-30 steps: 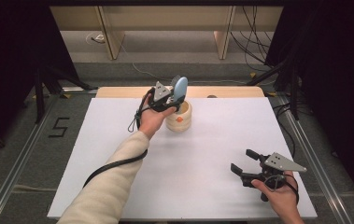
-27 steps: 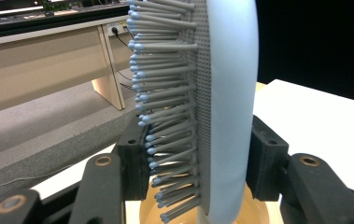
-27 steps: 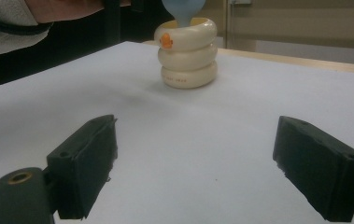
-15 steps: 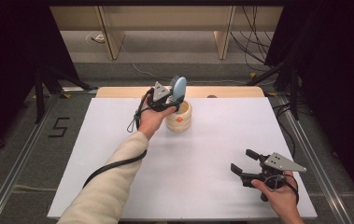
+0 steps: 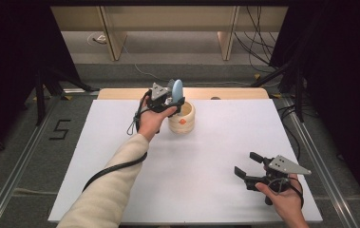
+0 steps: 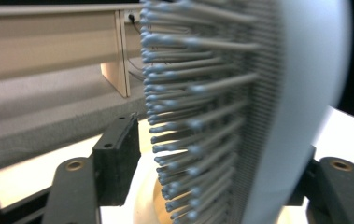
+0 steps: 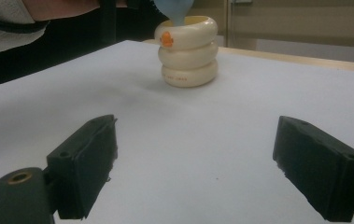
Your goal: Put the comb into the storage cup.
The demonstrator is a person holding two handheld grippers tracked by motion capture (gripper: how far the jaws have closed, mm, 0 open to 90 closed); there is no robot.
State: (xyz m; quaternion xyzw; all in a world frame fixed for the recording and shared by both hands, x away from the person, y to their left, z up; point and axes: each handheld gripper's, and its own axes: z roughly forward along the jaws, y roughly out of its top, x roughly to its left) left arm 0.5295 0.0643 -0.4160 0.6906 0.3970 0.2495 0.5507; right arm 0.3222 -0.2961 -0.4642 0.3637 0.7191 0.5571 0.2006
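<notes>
A light blue hairbrush (image 5: pixel 176 89) stands upright over a cream ribbed cup (image 5: pixel 182 118) at the back middle of the white table (image 5: pixel 225 137), its lower end at the cup's mouth. My left gripper (image 5: pixel 169 102) is shut on it, just left of the cup. Up close, the brush's grey bristles (image 6: pixel 198 116) sit between my left gripper's (image 6: pixel 212 175) jaws, with the cup's rim (image 6: pixel 142 196) below. My right gripper (image 5: pixel 245 163) rests open near the front right edge, holding nothing. It (image 7: pixel 193 163) faces the cup (image 7: pixel 188 51), where the brush's end (image 7: pixel 174 9) dips in.
A wooden strip (image 5: pixel 234 93) runs along the table's far edge. Beyond it are wooden bench legs (image 5: pixel 113 40) and floor cables (image 5: pixel 258 42). A taped "5" (image 5: pixel 60 129) marks the floor to the left. Metal rails flank both sides.
My left gripper and the brush have shifted slightly left over the cup. The right gripper has not moved.
</notes>
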